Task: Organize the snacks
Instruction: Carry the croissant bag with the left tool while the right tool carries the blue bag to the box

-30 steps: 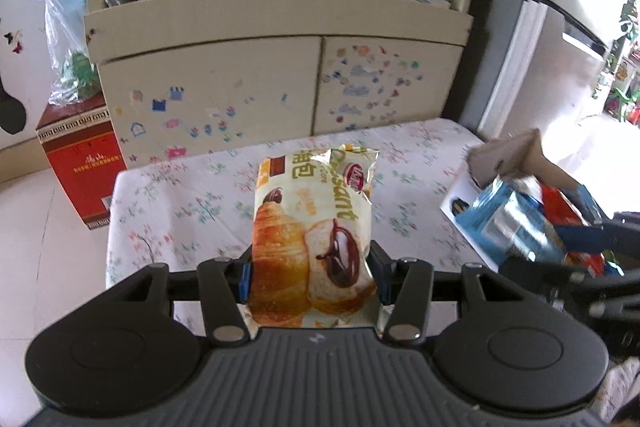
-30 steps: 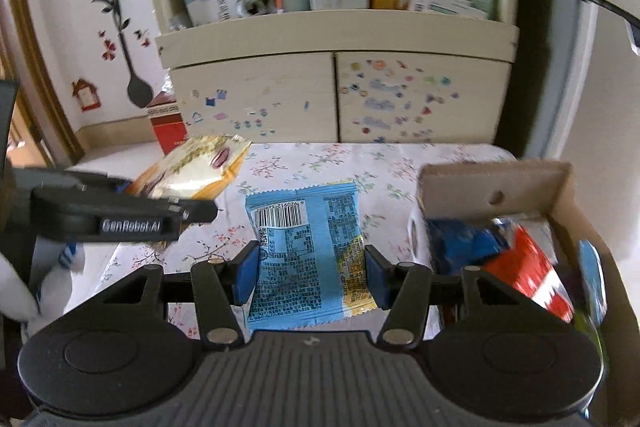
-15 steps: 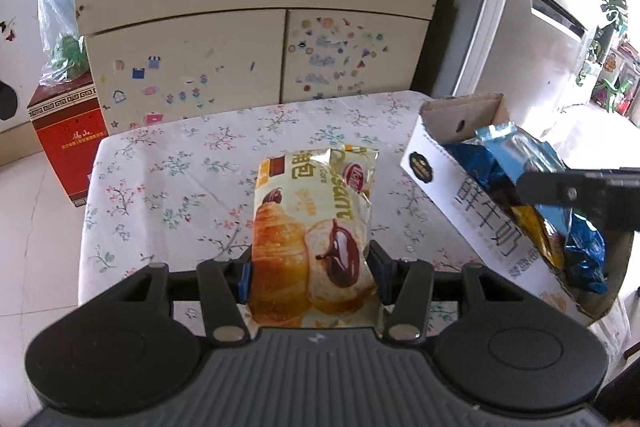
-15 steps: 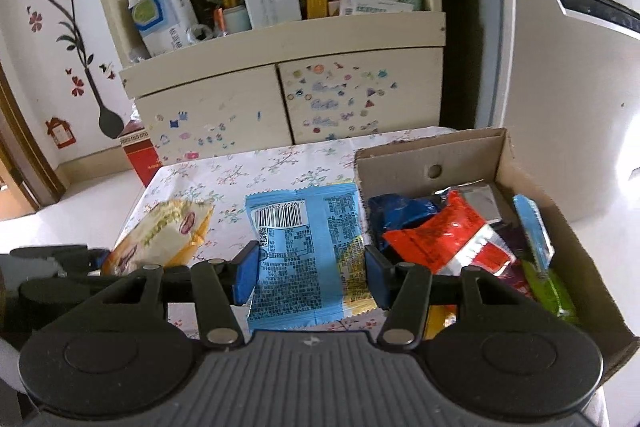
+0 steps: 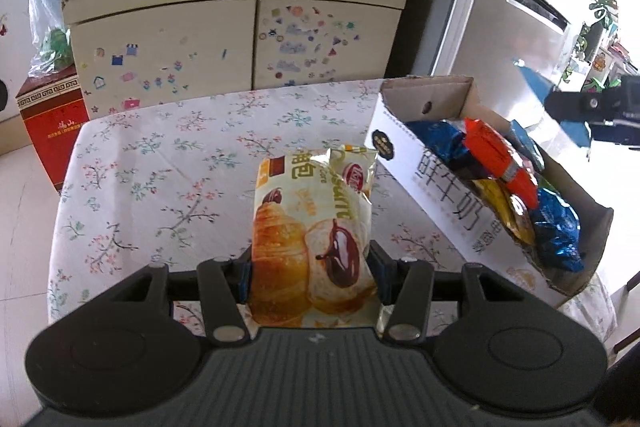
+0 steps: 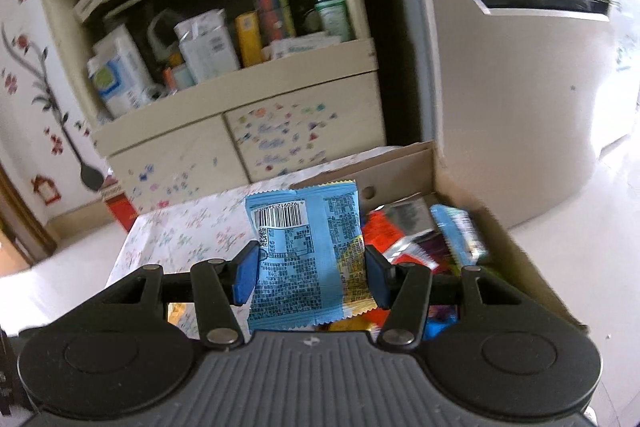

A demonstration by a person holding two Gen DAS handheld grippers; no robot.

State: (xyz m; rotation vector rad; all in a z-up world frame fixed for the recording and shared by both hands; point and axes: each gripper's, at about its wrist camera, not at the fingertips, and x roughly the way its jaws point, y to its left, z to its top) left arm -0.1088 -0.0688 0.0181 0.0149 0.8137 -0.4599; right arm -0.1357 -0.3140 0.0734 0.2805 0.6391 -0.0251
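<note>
Aim matters now: with your right hand-held gripper (image 6: 308, 273) clamping the blue packet (image 6: 306, 251) and the left hand-held gripper (image 5: 310, 267) the croissant bag (image 5: 314, 227), release inside the cardboard box (image 6: 500, 227) (already crowded).

I'm looking into a lived-in home: a cream cabinet (image 5: 236, 27) covered in children's stickers, its shelf crowded with boxes and bottles, a flower-patterned cloth covering the tabletop (image 5: 168, 171), a grey fridge (image 6: 520, 75), tiled floor.
</note>
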